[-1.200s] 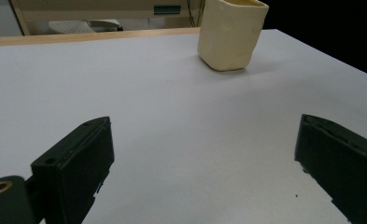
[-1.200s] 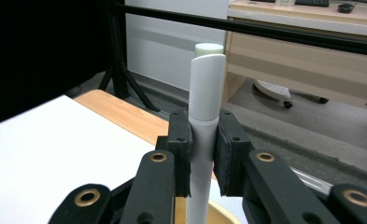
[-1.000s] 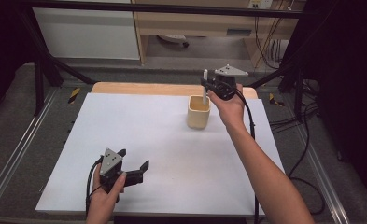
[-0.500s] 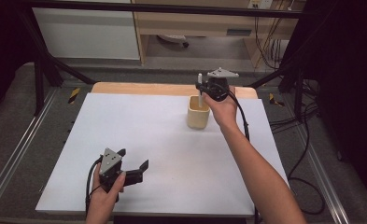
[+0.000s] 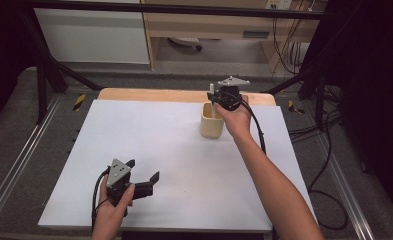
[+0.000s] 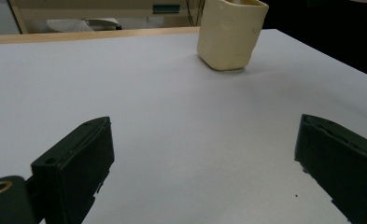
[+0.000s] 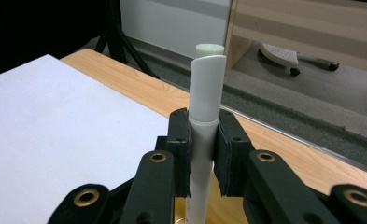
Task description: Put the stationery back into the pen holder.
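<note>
A cream cup [image 5: 210, 125] stands on the white table top [image 5: 149, 135] at the back, right of centre. My right gripper [image 5: 216, 98] hovers right over the cup, shut on an upright white pen [image 5: 212, 90]. In the right gripper view the pen [image 7: 206, 93] stands clamped between the pads [image 7: 183, 140], and the cup's yellow inside shows just below. My left gripper [image 5: 143, 170] rests near the front left edge, open with nothing between its jaws. In the left gripper view the cup [image 6: 230, 35] stands far ahead of my left gripper [image 6: 204, 158].
A strip of wooden table edge [image 5: 149, 95] runs along the back of the white top. Black frame bars [image 5: 44, 75] stand at the left and back. Cables [image 5: 329, 150] trail on the floor to the right.
My right gripper has moved left and down with the pen, settling over the cup. The left gripper has stayed where it was.
</note>
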The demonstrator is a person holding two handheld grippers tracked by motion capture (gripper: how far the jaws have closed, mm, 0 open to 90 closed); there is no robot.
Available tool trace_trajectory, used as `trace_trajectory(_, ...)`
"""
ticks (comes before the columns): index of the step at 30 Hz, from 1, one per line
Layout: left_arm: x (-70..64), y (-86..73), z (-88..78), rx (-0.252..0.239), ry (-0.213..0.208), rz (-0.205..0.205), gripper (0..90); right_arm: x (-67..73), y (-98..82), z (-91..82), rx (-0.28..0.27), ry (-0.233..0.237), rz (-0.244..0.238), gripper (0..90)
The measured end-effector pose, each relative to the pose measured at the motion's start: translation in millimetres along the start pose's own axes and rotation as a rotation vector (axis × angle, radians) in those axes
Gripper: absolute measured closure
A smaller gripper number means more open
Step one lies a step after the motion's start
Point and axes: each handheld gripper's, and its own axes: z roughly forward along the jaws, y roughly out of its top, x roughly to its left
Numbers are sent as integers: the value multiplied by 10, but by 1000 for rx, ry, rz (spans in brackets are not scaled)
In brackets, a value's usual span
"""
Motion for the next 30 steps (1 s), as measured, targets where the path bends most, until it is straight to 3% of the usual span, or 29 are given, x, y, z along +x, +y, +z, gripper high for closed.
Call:
trace_trajectory(2,4,1,-2,0,1,1,51,4,-1,-5,3,12,20,687)
trace_trajectory(10,18,3,-5,-2,6,-4,51,17,67,-257,-49,33,24,668)
trace_trajectory(15,3,1,2,1,5,1,51,5,36,-380,-51,46,33,601)
trace_trajectory(22,10,1,0,2,9,0,51,-33,25,-496,-44,59,76,419)
trace_trajectory(30,8,0,3,3,10,-2,51,-20,25,-565,-11,54,92,171)
